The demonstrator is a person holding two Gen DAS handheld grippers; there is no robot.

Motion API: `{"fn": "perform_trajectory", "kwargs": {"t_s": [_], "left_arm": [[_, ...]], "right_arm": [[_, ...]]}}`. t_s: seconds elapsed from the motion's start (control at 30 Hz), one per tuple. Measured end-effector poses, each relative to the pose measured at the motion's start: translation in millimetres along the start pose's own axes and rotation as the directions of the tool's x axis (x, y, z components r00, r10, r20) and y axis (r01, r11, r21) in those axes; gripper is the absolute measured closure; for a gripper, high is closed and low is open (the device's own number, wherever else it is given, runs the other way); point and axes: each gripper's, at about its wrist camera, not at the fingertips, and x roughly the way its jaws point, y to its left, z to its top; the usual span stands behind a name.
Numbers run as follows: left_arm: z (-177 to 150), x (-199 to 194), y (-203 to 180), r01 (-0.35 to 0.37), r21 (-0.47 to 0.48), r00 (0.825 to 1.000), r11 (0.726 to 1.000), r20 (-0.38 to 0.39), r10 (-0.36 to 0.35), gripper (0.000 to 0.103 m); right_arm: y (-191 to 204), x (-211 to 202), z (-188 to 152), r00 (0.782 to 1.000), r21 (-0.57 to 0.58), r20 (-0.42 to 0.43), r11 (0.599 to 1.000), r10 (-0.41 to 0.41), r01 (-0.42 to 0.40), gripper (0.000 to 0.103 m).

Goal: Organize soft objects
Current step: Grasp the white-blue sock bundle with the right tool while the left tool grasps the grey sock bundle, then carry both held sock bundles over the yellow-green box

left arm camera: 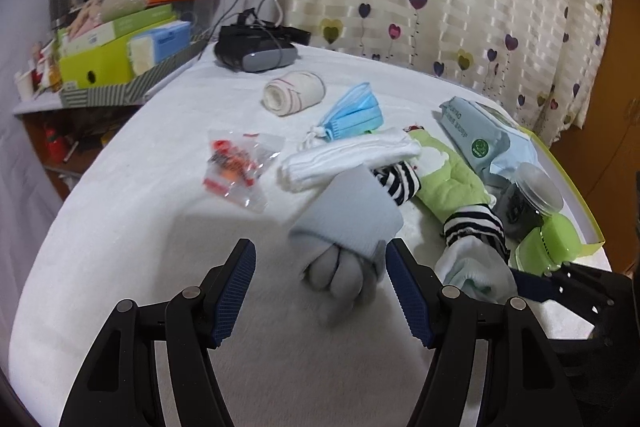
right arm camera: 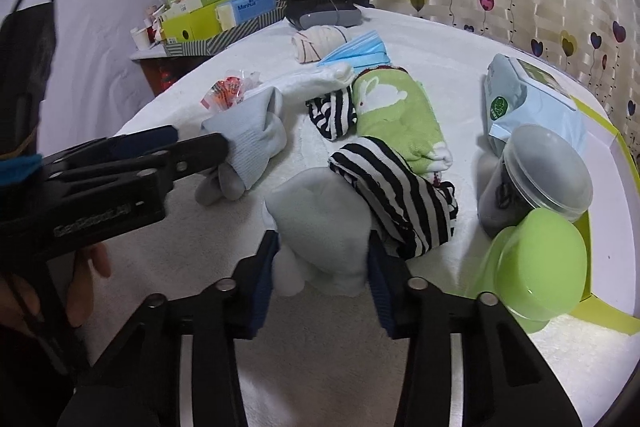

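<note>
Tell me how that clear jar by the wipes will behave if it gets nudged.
The clear jar lies tilted against the green tub, so it would probably roll or shift on its round wall. Its smooth plastic looks slippery for pads. The dark contents suggest some weight, though that is hard to judge.

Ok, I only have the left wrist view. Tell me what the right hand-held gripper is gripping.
Observer: The right hand-held gripper is closed on a pale grey sock bundle, with a pad pressing each side.
Operator: Say what lies against that bundle.
Observer: A black-and-white striped sock drapes over its right side, close to the right pad.
Operator: Now describe my left tip from over there.
Observer: Seen side-on, the left hand-held gripper has one fingertip touching the ribbed cuff of the light blue sock.
</note>
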Motion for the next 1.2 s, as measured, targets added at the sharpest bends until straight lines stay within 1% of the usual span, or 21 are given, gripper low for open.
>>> {"fn": "perform_trajectory", "kwargs": {"t_s": [0.2, 0.5, 0.53, 0.57, 0.6, 0.63, 0.7, 0.9, 1.2], "left_arm": [[8, 15, -5, 0.006, 0.022, 1.0, 1.0, -0.004, -0.006, 0.036], [7, 43, -14, 0.031, 0.061, 0.995, 0.998, -0.1, -0.024, 0.036], [6, 46, -13, 0.034, 0.052, 0.993, 0.998, -0.113, -0.027, 0.039], [6, 46, -12, 0.03, 0.047, 0.993, 0.998, -0.115, -0.024, 0.044], [6, 45, -12, 0.031, 0.046, 0.994, 0.998, -0.107, -0.026, 0.061], [6, 42, -13, 0.041, 0.045, 0.994, 0.998, -0.1, -0.036, 0.067], [4, 37, -17, 0.041, 0.048, 0.995, 0.998, -0.091, -0.037, 0.072], [-3, 17, -22, 0.023, 0.032, 0.998, 0.999, -0.062, -0.021, 0.075], [-13, -35, -40, 0.009, 0.043, 1.0, 0.999, 0.01, -0.009, 0.076]], "right_arm": [[-4, -5, -3, 1.0, 0.001, 0.015, 1.0, 0.018, -0.018, 0.069], [-11, -16, -8, 0.996, 0.01, 0.04, 0.997, 0.077, -0.077, 0.069], [-12, -17, -8, 0.996, 0.011, 0.043, 0.997, 0.077, -0.077, 0.069], [-13, -18, -9, 0.996, 0.013, 0.046, 0.997, 0.078, -0.079, 0.069], [-14, -19, -10, 0.996, 0.015, 0.048, 0.997, 0.08, -0.08, 0.069], [-15, -21, -10, 0.995, 0.017, 0.051, 0.997, 0.08, -0.081, 0.069], [-15, -24, -10, 0.995, 0.017, 0.059, 0.996, 0.083, -0.084, 0.069], [-15, -38, -13, 0.992, 0.012, 0.093, 0.996, 0.088, -0.089, 0.069], [-15, -64, -18, 0.984, 0.008, 0.154, 0.995, 0.094, -0.096, 0.069]]}}
